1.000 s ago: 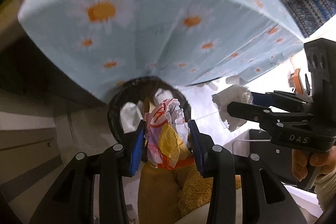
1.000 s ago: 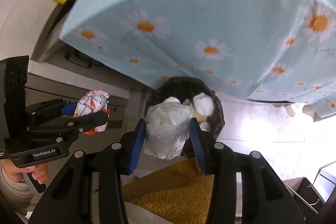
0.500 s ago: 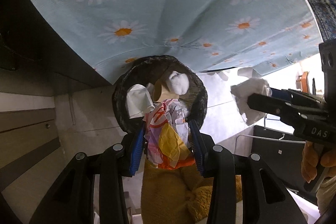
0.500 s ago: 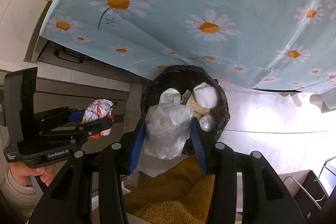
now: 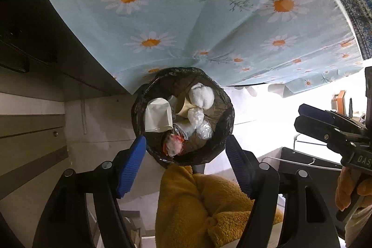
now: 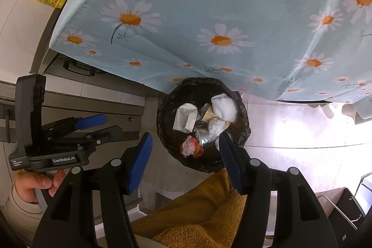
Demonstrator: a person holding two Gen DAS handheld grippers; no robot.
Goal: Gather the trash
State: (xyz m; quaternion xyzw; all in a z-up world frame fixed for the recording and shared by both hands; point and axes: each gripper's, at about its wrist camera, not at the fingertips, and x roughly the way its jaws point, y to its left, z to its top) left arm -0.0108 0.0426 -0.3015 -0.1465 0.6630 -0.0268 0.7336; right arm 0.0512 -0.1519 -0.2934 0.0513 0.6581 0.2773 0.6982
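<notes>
A round bin lined with a black bag stands on the floor below the table edge. In it lie a red and white crumpled wrapper, a white wad, a clear plastic ball and a white paper cup. My left gripper is open and empty above the bin. My right gripper is open and empty above the bin too. Each gripper shows in the other's view, right and left.
A light blue tablecloth with daisies hangs over the table above the bin. A mustard yellow cloth lies below both grippers. Grey cabinets are on the left. A black wire rack is on the right.
Both grippers opened over the bin. The coloured wrapper left my left gripper and the clear plastic ball left my right gripper; both now lie in the bin.
</notes>
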